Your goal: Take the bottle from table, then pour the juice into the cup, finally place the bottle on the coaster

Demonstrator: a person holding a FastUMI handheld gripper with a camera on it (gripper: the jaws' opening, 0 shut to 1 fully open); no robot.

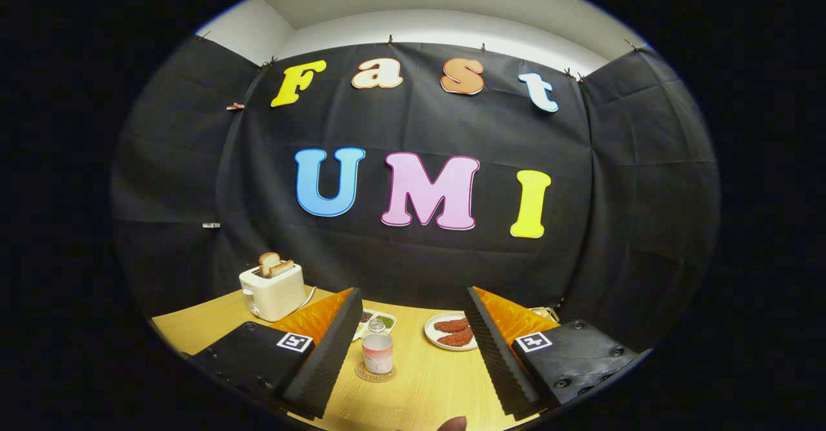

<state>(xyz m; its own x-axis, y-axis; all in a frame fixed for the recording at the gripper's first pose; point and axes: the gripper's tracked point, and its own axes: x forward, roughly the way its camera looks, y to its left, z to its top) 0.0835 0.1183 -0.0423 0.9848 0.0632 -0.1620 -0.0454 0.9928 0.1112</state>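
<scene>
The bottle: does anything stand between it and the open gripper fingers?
Nothing visible does. The bottle stands upright on the coaster, just ahead of the open gripper, with bare table between. The plate and toaster sit off to the sides.

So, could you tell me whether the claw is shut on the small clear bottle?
No, the claw is open, and the small clear bottle stands untouched on the round coaster between its fingers.

A light wooden table carries a coaster between the fingers, a toaster beyond the left finger, a small tray and a plate.
</scene>
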